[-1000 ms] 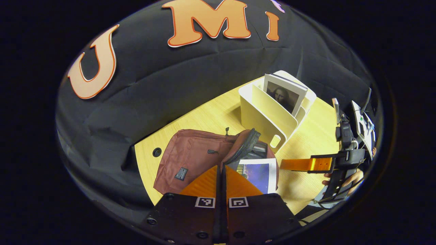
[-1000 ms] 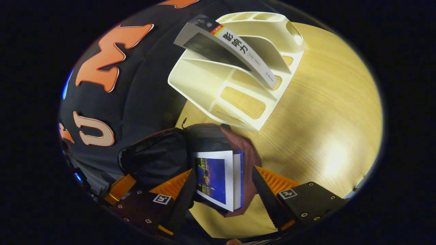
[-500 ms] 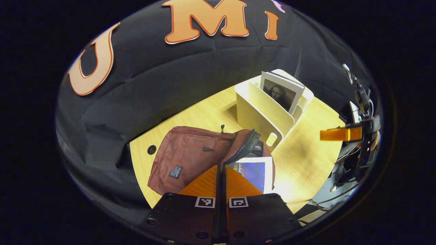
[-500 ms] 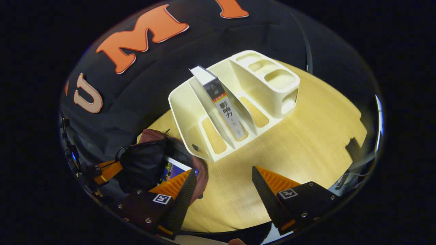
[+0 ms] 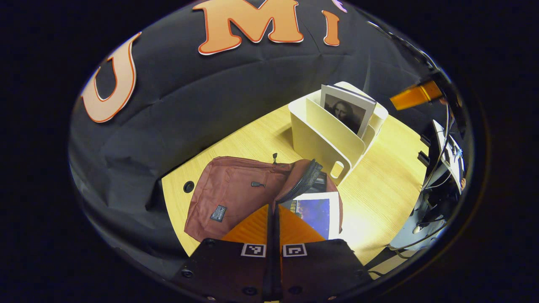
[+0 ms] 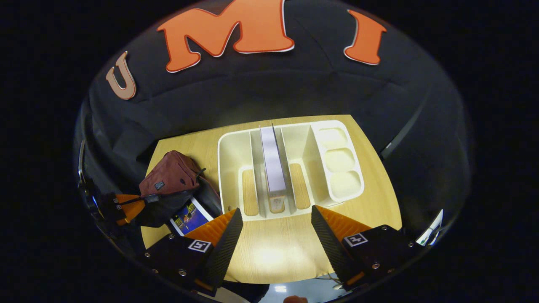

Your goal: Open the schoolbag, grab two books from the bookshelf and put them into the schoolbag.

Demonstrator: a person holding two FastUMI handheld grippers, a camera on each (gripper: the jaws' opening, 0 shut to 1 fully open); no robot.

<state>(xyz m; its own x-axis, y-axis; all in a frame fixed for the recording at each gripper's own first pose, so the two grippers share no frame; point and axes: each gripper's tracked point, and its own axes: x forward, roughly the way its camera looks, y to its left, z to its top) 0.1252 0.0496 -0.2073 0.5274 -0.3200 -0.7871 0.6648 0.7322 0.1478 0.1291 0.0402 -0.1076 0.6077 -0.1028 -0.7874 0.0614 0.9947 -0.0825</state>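
A maroon schoolbag (image 5: 236,193) lies open on the wooden table (image 5: 379,176), and a blue book (image 5: 320,210) sticks out of its mouth. My left gripper (image 5: 273,208) is shut on the bag's zipper edge and holds the flap up; the right gripper view shows the left gripper (image 6: 126,206) at the bag (image 6: 170,174) next to the blue book (image 6: 189,216). In the cream bookshelf (image 6: 229,151) a grey book (image 6: 273,168) stands upright in a middle slot. My right gripper (image 6: 276,219) hangs open above the table, just in front of that book.
The bookshelf (image 5: 324,139) with its portrait-cover book (image 5: 347,111) stands right of the bag. The right gripper's orange finger (image 5: 414,96) shows high at the right. A cable hole (image 5: 188,186) is in the table's left part. Cables and gear (image 5: 442,168) lie past the right edge.
My right gripper, open, left the blue book in the bag, rose and swung over to face the bookshelf from above. The left gripper has stayed shut on the bag.
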